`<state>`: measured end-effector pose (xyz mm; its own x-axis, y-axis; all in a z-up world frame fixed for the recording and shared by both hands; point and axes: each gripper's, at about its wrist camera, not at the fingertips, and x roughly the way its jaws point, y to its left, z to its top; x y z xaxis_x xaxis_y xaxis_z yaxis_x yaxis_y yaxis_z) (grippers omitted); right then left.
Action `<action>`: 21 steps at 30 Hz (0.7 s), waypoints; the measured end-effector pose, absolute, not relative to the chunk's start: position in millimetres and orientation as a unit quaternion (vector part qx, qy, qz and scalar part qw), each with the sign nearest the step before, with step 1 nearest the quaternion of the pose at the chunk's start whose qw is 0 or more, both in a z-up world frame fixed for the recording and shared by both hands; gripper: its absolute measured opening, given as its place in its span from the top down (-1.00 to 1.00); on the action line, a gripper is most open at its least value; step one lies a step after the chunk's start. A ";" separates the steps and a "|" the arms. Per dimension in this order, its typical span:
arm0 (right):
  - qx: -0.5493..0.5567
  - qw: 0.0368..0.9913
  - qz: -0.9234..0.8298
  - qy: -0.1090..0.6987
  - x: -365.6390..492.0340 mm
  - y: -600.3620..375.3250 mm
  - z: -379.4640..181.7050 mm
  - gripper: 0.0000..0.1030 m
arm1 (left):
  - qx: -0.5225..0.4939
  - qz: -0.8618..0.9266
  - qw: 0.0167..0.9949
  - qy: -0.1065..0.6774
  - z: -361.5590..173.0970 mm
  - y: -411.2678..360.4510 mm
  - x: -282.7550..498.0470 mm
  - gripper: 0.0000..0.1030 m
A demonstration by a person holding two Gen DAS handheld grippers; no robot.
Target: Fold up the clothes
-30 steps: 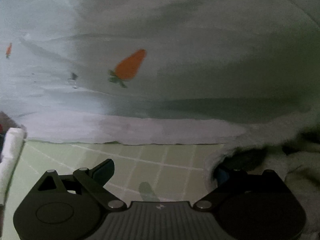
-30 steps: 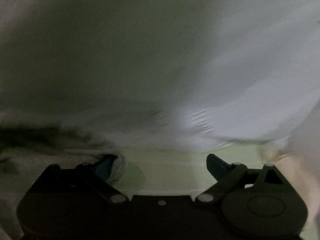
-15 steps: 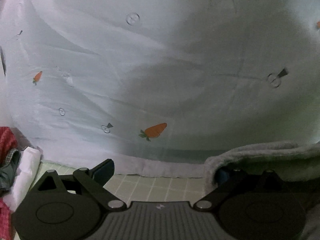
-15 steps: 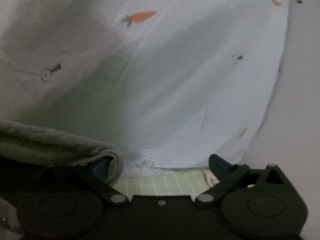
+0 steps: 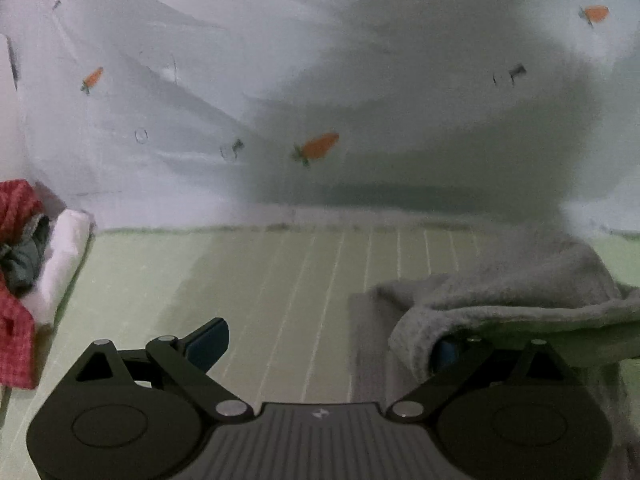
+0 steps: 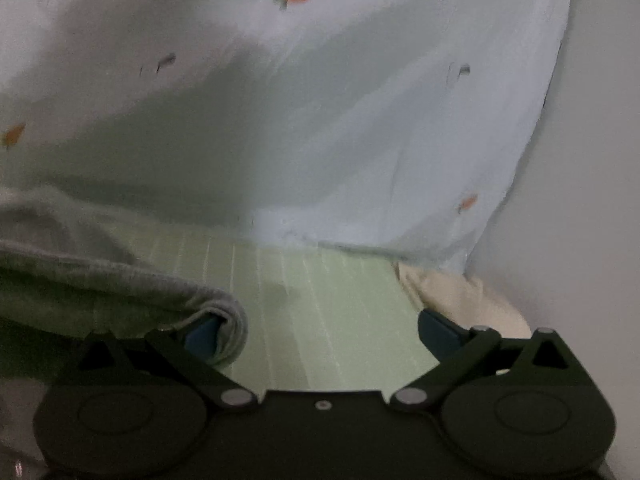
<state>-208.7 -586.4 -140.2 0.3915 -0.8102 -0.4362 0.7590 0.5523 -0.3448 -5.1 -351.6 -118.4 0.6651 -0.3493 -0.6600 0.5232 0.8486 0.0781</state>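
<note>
the left gripper (image 5: pixel 326 346) has its jaws spread wide over a pale green gridded mat (image 5: pixel 280 280). its left fingertip is bare above the mat, while its right fingertip is tucked under the rolled edge of a grey garment (image 5: pixel 512 292), which drapes over that finger. nothing is pinched between the 2 fingers.

the right gripper (image 6: pixel 320 332) shows the mirror of this: jaws wide apart, the left fingertip wrapped by the garment's thick grey hem (image 6: pixel 132 280), the right fingertip free above the mat (image 6: pixel 320 300). the garment spans the space between the 2 grippers, hanging from 1 finger of each.

behind the mat rises a light blue sheet printed with small orange carrots (image 5: pixel 320 146). at the left edge of the left wrist view sits a pile of red checked and dark cloth (image 5: pixel 16 264) beside a white folded piece (image 5: pixel 66 248). in the right wrist view a cream cloth (image 6: pixel 456 292) lies just beside the right fingertip, against a plain wall (image 6: pixel 592 200).
</note>
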 end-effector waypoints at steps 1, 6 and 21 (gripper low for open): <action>-0.041 0.831 -0.468 0.298 -210.4 -586.0 -146.4 -0.98 | 0.140 -0.244 0.898 0.337 -122.4 -351.9 -7.0 -0.89; -0.026 0.821 -0.452 0.349 -213.5 -585.6 -171.4 -0.98 | 0.174 -0.267 0.867 0.384 -146.2 -358.8 -11.6 -0.89; 0.021 0.877 -0.380 0.293 -221.4 -557.7 -152.8 -0.98 | 0.087 -0.442 0.790 0.415 -124.7 -342.8 -13.3 -0.96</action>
<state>-221.4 -557.7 -152.8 0.5396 -0.6537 -0.5306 0.6785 0.7107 -0.1857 -13.3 -342.8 -124.7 0.2637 -0.6266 -0.7334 0.7717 0.5932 -0.2293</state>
